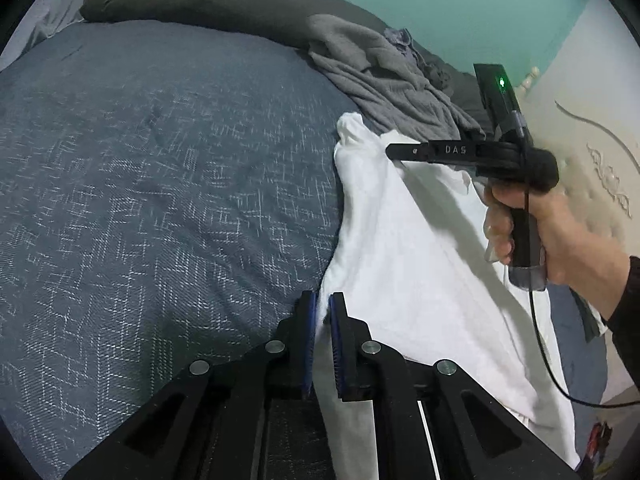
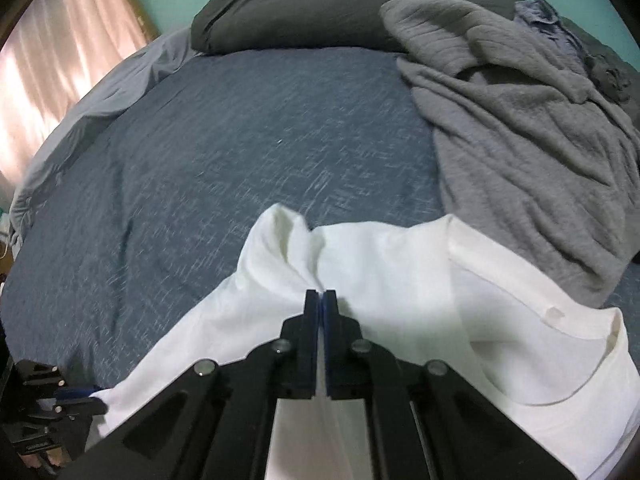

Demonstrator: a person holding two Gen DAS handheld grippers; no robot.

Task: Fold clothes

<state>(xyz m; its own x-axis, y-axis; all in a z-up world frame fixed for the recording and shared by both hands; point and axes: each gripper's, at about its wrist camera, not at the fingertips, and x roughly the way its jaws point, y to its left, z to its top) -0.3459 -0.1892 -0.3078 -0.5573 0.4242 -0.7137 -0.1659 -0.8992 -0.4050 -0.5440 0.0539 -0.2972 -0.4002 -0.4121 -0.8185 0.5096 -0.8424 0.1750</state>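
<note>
Pinching white shirt (image 2: 400, 272) edges: both hand-held grippers.

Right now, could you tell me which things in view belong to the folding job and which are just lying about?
In use: white T-shirt; left gripper and right gripper, both shut on it.
Lying about: grey garment; dark pillow; blue bedspread.

Both grippers are black with blue pads and round silver screws; the right gripper (image 1: 394, 151) bears white "DAS" lettering, a green light, a black cable (image 1: 538, 332) and a dark sleeve (image 1: 628, 304) at the frame's right edge.
</note>
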